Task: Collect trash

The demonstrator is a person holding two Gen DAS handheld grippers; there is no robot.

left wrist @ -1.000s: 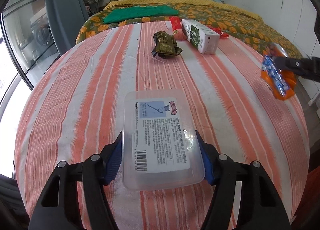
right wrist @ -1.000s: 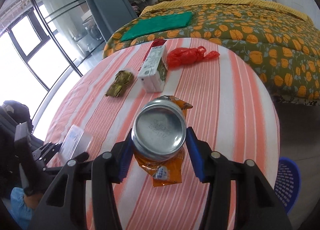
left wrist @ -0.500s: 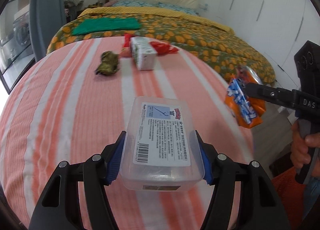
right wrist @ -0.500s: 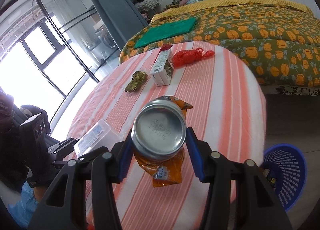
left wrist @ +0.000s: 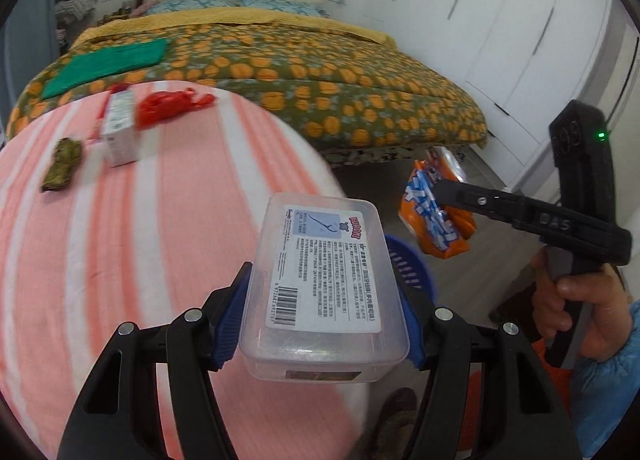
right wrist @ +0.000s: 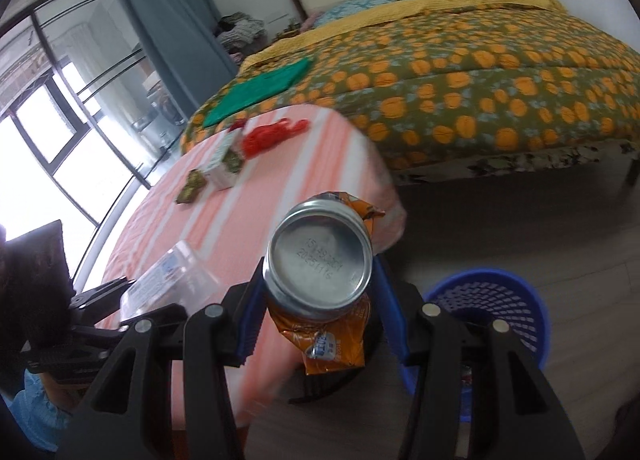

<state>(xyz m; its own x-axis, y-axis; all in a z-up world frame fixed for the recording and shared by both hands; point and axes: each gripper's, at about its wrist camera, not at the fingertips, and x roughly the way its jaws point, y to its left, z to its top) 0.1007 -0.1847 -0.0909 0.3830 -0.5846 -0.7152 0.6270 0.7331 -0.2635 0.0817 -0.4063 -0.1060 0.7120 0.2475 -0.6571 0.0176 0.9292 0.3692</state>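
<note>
the round counter (left wrist: 100,240) under its pink-and-white striped cloth bears a white milk carton (left wrist: 119,132), a red plastic bag (left wrist: 168,108) and a crumpled olive wrapper (left wrist: 62,164), while the blue plastic mesh basket (right wrist: 492,312) stands on the floor just beside it. the left tool (left wrist: 320,320) is closed on the long sides of a clear rectangular plastic box with a printed label (left wrist: 324,284), held off the counter's edge above the basket; it looks light, stiff and rather slick, so those flat sides suit the pads. the right tool (right wrist: 318,312) is clamped on a silver aluminium can (right wrist: 318,256) together with an orange foil snack wrapper (right wrist: 334,344), near the basket; both seem light, the can easily dented and the wrapper limp, best pinched against the can's body.
</note>
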